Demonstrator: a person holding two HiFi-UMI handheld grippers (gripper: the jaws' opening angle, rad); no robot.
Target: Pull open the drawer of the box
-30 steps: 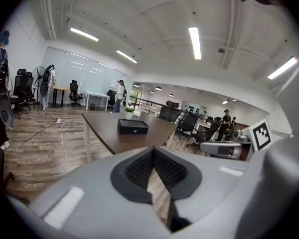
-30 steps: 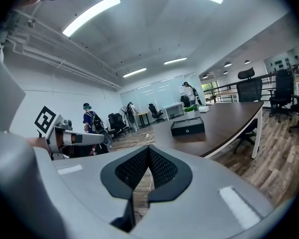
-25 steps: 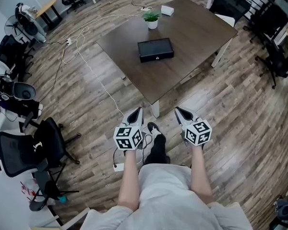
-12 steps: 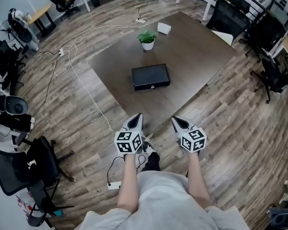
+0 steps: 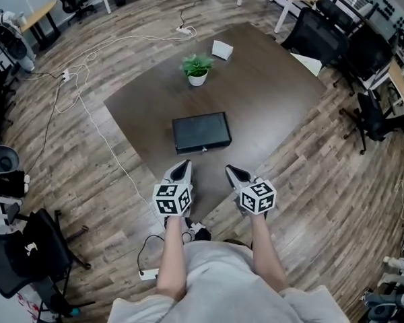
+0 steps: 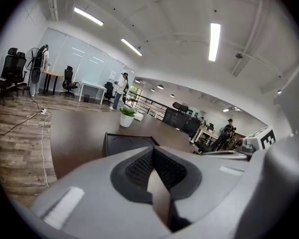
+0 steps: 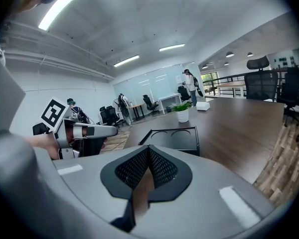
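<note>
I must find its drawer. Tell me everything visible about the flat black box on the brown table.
Matte black, low and rectangular, the box lies flat on the brown table near the person's edge. Its top shows two shallow round recesses. A small pale knob sits mid-front, facing the person; the drawer looks shut. Only the table touches it.

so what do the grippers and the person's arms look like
Both the left gripper and right gripper are pointed grey shells with black ribbed pads inside. Each carries a cube with black-and-white square markers. The forearms are bare, no sleeves; the person wears light grey clothes.
</note>
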